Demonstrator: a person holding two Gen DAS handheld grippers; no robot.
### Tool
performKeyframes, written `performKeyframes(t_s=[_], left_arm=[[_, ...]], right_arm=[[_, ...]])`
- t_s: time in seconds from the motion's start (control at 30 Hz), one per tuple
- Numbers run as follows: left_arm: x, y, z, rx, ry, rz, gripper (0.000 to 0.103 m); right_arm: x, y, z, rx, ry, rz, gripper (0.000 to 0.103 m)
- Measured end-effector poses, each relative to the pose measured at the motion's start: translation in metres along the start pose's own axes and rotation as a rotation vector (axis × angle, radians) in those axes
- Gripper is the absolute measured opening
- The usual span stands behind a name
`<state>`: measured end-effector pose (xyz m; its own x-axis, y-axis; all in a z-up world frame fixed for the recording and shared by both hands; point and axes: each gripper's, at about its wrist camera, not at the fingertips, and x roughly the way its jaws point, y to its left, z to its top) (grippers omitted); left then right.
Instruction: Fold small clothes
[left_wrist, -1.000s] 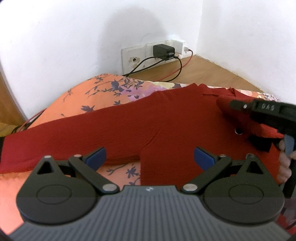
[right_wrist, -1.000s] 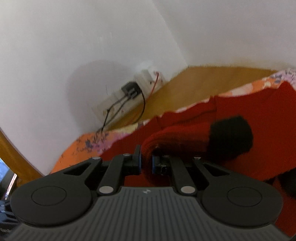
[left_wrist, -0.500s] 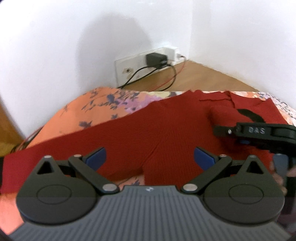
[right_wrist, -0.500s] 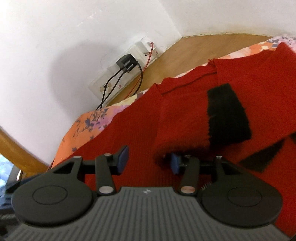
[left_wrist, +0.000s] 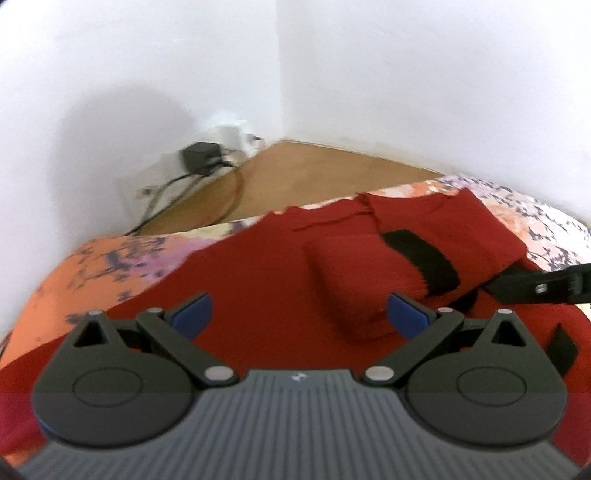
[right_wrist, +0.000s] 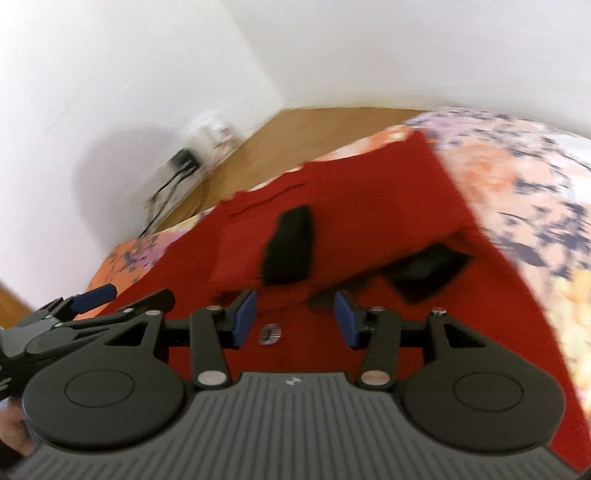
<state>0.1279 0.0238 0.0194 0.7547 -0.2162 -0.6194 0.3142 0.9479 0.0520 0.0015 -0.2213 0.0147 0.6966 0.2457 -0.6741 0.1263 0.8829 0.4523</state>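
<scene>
Sleeve (right_wrist: 255, 243) released — right hand-held gripper (right_wrist: 294, 319) now wide, empty.

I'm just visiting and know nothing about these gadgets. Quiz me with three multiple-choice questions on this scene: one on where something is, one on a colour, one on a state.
1. Where does the folded sleeve lie?
A. on the floor
B. on top of the red sweater
C. against the wall

2. What colour is the sleeve's cuff?
A. white
B. yellow
C. black

3. How is the right gripper?
A. open, holding nothing
B. shut on the sleeve
C. shut on a cable

Answers:
1. B, the sleeve rests across the sweater's body, on the flowered bedspread.
2. C, a black band ends the red sleeve.
3. A, its blue pads stand apart with only cloth below; the left gripper is open too.
</scene>
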Motion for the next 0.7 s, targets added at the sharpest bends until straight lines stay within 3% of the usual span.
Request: performKeyframes(t_s=[0.33,0.53,0.63,0.7], left_arm=[[0.046,-0.067,-0.006,0.197,0.01,-0.04,0.102],[0.06,-0.099,-0.008,0.316,-0.038,-0.02,0.085],[0.066,-0.101,-0.007,0.299,-0.026,-0.046,0.064],[0.066,-0.099,-0.005,0.277,-0.024,-0.074,0.031]], right_arm=[[0.002,-0.063,-0.006,0.119,0.019,-0.025,0.057],[0.009,-0.077,-0.007,0.138,0.035,-0.014,0.057],[0.011,-0.079,-0.007,0.134,0.04,-0.014,0.057],[0.012,-0.082,-0.006,0.133,0.043,-0.01,0.057]])
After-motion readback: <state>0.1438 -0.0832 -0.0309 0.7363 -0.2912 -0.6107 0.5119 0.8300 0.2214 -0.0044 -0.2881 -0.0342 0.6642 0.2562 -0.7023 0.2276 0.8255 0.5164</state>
